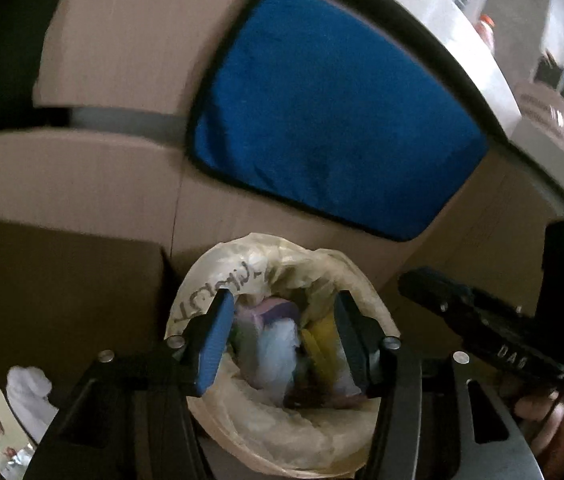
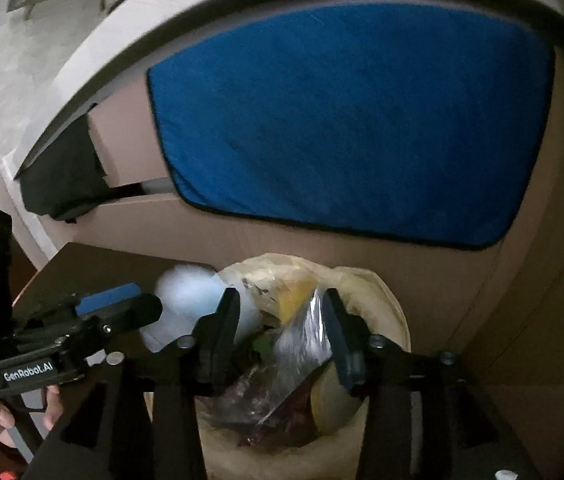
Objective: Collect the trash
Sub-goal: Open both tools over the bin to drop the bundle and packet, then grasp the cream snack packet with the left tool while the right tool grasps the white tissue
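Basically, the trash bag [image 1: 282,412] sat at 6 o'clock in both views, mouth open for drops. Left gripper [image 1: 282,340] and right gripper [image 2: 282,328] hung over it, jaws spread, apparently gripping nothing. Blue cloth [image 2: 345,120] hung at 12.

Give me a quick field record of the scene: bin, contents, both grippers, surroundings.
bin: trash bin lined with a pale plastic bag, open top, beside cardboard boxes
contents: mixed trash, including a clear plastic wrapper and a yellow item
left gripper: above the bin, jaws apart, nothing visibly between them
right gripper: above the bin, jaws apart; the wrapper shows between them, grip unclear
backdrop: blue cloth hanging over the cardboard
image quality: dim, some motion blur
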`<state>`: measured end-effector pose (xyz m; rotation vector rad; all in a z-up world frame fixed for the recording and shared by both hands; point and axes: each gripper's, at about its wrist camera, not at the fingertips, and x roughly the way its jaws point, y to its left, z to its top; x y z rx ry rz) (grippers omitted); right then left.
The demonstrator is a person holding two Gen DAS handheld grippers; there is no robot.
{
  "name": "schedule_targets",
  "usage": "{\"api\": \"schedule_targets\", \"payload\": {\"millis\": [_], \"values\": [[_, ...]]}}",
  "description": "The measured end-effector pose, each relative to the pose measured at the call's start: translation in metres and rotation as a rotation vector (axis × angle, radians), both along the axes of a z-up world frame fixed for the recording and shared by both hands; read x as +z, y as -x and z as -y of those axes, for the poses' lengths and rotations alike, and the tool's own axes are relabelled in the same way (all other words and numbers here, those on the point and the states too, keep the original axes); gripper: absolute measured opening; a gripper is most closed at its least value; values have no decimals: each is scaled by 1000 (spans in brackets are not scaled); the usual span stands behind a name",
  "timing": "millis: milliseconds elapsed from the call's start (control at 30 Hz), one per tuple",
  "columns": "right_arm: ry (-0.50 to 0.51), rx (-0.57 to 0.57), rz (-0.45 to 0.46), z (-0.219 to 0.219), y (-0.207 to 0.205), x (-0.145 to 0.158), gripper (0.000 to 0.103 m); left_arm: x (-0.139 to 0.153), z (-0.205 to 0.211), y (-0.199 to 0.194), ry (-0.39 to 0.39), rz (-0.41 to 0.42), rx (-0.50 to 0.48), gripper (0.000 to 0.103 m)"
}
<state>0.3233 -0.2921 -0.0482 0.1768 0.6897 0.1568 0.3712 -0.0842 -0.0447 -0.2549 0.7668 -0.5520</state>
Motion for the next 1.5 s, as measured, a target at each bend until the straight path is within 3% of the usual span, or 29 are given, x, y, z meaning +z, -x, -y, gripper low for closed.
{"api": "schedule_targets", "payload": {"millis": [167,367,567,733,833,900,1033,1133,1367,1500], "values": [[10,-10,-12,-3,4,-1,42,15,-32,8,40,4,24,55],[14,17,19,-16,20,5,42,26,-103,30,-33,18,74,55],[-61,72,40,-37,29,7,42,0,-199,49,-115,-72,211,54],[-61,151,37,-69,30,1,42,-29,-243,61,-100,-169,219,54],[-57,180,23,-83,30,-3,42,-40,-246,69,-73,-206,169,54],[-54,195,16,-93,31,-5,42,-38,-237,83,-93,-177,96,54],[-35,207,13,-101,35,-6,42,-33,-204,110,-286,-51,-18,54],[-38,208,0,-104,35,-7,42,-46,-192,112,-407,-47,-13,54],[-7,238,-12,-118,39,-8,42,-68,-193,93,-441,-108,57,54],[16,281,-23,-134,38,-12,42,-69,-201,91,-387,-127,88,48]]}}
